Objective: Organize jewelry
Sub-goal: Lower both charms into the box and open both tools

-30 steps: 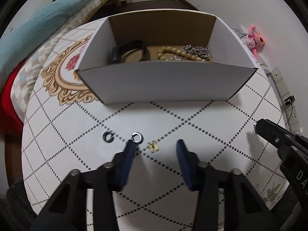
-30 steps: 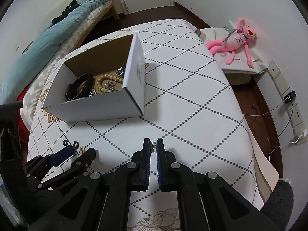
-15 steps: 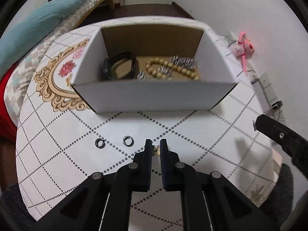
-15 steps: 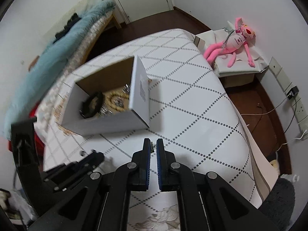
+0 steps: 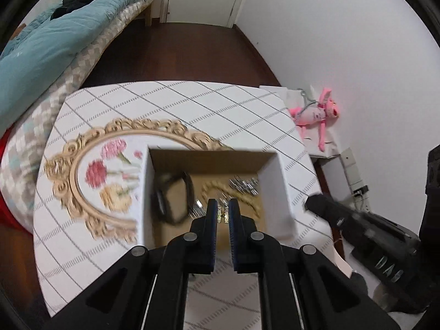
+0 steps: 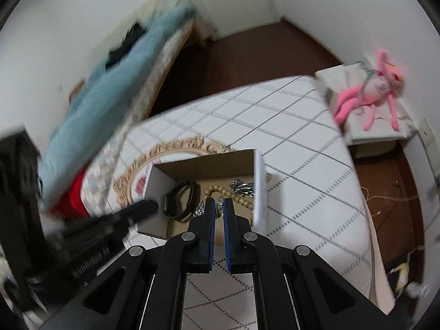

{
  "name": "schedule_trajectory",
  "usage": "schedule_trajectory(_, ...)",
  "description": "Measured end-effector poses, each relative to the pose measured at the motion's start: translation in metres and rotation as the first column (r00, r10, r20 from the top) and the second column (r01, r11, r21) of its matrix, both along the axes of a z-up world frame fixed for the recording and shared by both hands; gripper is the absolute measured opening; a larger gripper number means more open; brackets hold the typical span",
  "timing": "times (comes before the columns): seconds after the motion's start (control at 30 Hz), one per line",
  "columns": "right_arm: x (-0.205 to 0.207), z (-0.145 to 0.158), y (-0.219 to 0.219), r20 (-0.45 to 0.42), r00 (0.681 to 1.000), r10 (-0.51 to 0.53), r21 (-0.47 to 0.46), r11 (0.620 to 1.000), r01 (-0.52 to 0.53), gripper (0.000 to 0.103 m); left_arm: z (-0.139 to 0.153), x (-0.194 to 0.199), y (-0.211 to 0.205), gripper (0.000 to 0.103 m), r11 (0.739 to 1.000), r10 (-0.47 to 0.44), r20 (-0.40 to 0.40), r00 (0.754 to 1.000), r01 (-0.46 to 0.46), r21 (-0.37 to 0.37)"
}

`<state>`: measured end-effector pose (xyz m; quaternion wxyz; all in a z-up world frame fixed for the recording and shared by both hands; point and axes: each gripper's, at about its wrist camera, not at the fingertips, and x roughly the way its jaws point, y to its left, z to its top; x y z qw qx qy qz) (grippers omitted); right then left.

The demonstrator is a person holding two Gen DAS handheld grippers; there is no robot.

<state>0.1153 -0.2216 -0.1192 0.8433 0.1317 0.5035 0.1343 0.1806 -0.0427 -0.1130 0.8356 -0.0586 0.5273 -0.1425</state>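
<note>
My left gripper [image 5: 222, 214] is shut on a small gold earring [image 5: 222, 215] and holds it above the open white cardboard box [image 5: 286, 192]. The box holds a black wristband [image 5: 172, 200], a wooden bead bracelet [image 5: 217, 188] and a silver chain [image 5: 243, 185]. My right gripper [image 6: 219, 211] is shut on a small silver piece [image 6: 219, 206] and also hangs over the box [image 6: 260, 187], above the beads [image 6: 233, 196] and beside the wristband [image 6: 181, 202]. The left gripper shows at the left of the right wrist view [image 6: 143, 209].
The box stands on a white table [image 5: 192, 104] with a dotted diamond pattern and a gold floral frame print [image 5: 90, 170]. A bed with a teal quilt [image 5: 49, 44] lies to the left. A pink plush toy [image 5: 316, 115] sits on a low stand at the right.
The left gripper closed on the gold earring on the table, lifted it and carried it over the box. The right gripper, shut throughout, also moved up and over the box.
</note>
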Motion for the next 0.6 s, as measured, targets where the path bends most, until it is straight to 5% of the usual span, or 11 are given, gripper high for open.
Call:
schedule_trajectory(0.2,0.039,-0.021,0.017,-0.122,0.991,0.063,-0.037,0.997,-0.068,0.008,-0.009,0.032,0.012,0.013,0.997,0.043,-0.062,0.997,-0.039,0.061)
schedule_trajectory(0.23,0.044,-0.022,0.017,-0.130,0.990,0.056,-0.051,0.997,-0.063,0.010,-0.010,0.035,0.014,0.026,0.995,0.051,-0.063,0.997,-0.045,0.088)
schedule_trajectory(0.27,0.046,-0.022,0.016,-0.130,0.990,0.054,-0.059,0.996,-0.062,0.021,-0.010,0.037,0.016,0.051,0.991,0.065,-0.059,0.996,-0.057,0.122)
schedule_trajectory(0.33,0.046,-0.020,0.015,-0.120,0.992,0.045,-0.085,0.995,-0.055,0.043,-0.008,0.036,0.023,0.073,0.987,0.086,-0.033,0.996,-0.081,0.138)
schedule_trajectory(0.43,0.046,-0.016,0.012,-0.103,0.994,0.025,-0.122,0.992,-0.038,0.049,-0.006,0.036,0.031,0.078,0.980,0.108,-0.004,0.994,-0.106,0.169)
schedule_trajectory(0.47,0.044,-0.014,0.013,-0.092,0.996,0.014,-0.159,0.987,-0.028,0.059,-0.006,0.035,0.033,0.091,0.974,0.117,0.005,0.993,-0.116,0.192)
schedule_trajectory(0.5,0.045,-0.014,0.014,-0.084,0.996,0.004,-0.185,0.983,-0.019,0.084,-0.006,0.035,0.035,0.097,0.970,0.123,0.014,0.992,-0.123,0.207)
schedule_trajectory(0.53,0.044,-0.013,0.014,-0.077,0.997,-0.004,-0.216,0.976,-0.013,0.096,-0.006,0.033,0.037,0.103,0.967,0.127,0.025,0.992,-0.129,0.220)
schedule_trajectory(0.6,0.039,-0.010,0.015,-0.042,0.999,-0.023,-0.280,0.960,0.010,0.103,-0.006,0.029,0.040,0.103,0.958,0.139,0.051,0.989,-0.147,0.247)
